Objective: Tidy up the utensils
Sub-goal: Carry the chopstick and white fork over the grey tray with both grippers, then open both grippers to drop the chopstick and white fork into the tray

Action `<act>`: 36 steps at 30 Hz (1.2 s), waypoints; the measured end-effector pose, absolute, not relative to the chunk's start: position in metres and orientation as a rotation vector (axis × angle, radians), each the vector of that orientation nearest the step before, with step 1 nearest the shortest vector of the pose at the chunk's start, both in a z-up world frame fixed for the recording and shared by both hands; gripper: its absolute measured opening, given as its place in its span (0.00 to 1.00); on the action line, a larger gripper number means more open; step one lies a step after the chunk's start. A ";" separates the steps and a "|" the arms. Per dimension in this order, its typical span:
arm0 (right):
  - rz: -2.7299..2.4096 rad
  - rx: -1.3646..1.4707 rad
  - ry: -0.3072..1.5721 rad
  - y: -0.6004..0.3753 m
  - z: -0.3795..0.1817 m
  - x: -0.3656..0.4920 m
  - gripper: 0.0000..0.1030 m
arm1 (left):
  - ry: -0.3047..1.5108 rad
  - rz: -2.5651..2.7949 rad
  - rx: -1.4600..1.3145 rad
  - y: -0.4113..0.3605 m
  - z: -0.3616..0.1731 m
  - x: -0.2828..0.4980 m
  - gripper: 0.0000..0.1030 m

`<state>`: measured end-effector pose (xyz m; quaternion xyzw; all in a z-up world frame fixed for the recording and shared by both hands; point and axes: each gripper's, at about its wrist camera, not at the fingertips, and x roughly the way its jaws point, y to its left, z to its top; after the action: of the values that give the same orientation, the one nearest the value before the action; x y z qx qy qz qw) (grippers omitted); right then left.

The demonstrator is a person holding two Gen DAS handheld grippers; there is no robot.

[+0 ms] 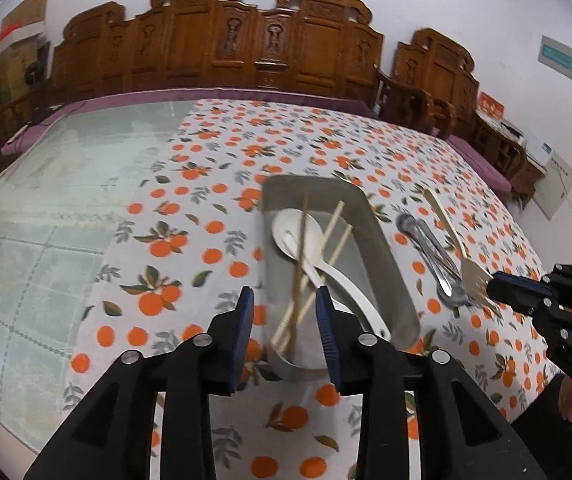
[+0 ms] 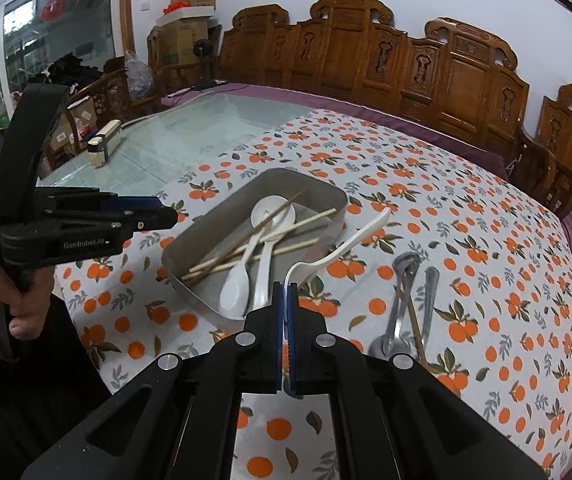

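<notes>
White spoon clamped in right tool (image 2: 286, 300); left tool (image 1: 285, 312) spread, nothing held.

The white spoon (image 2: 342, 246) is seen extending toward 1 o'clock, beside the metal tray (image 2: 190, 236) on the surface (image 2: 506, 280).

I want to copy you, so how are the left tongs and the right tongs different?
The left tongs are open and hold nothing; the right tongs are shut on a white utensil. The left tongs point at the metal tray; the right tongs are off to its side, near the metal spoons. Both have blue pads on black fingers.
</notes>
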<state>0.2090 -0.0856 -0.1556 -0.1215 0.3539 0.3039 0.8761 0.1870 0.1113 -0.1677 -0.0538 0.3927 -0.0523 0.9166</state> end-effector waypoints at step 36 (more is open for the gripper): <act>0.722 -0.207 0.758 -0.075 -0.167 0.235 0.06 | 0.790 -0.069 -0.095 0.107 -0.164 0.194 0.46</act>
<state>0.2348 -0.0748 -0.1673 -0.0988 0.3615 0.3440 0.8609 0.1938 0.1074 -0.1641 -0.0461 0.3847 -0.0336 0.9213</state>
